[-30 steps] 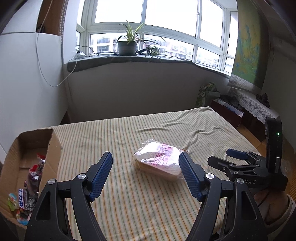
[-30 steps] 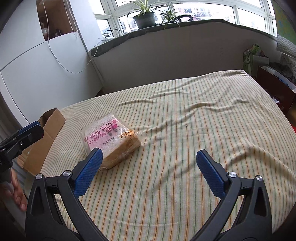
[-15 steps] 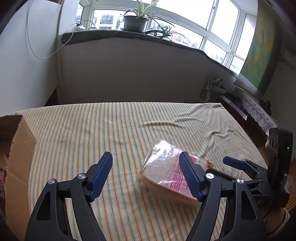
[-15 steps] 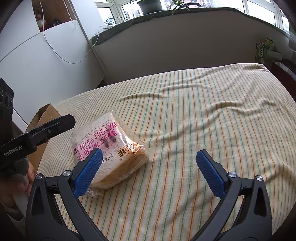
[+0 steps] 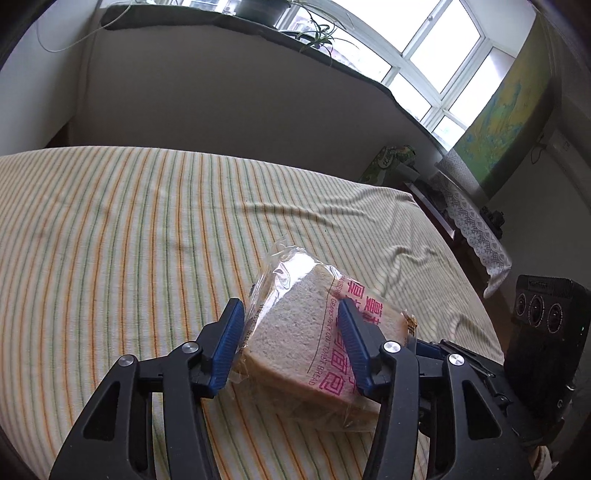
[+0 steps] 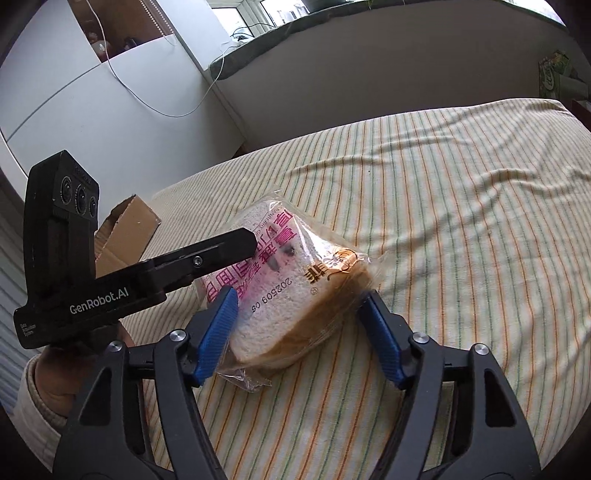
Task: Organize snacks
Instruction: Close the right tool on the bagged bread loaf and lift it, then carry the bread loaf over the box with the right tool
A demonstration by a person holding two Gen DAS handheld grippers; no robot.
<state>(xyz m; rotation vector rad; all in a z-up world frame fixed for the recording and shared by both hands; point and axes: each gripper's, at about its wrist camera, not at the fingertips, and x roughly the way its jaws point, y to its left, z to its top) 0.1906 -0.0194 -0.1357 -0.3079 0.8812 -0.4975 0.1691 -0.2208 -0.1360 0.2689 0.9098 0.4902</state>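
A: Bread pack: sliced loaf in clear wrap with pink print, lying on the bed, one corner lifted a little, between both pairs of tongs.

B: Left tongs?

A: Just been closing, about half shut. Blue pads against the wrapper on both sides of the near corner. From the right wrist view, one black finger laid over the top of the loaf, held by a left hand in a pale cuff.

B: Right tongs?

A: Also just been closing, wider apart. Straddling the crust end; one pad on the wrap, the other at the plastic's edge. Cannot tell whether pressing.

B: Under the bread?

A: Cream sheet with thin orange and green stripes, rumpled into soft folds toward the far side.

B: Further out?

A: Open cardboard box at the bed's left edge, behind the left tongs. White wall with a dangling cable. Dark windowsill with a trailing plant, bright window, a yellow-green hanging, and a lace cloth past the bed's far corner.
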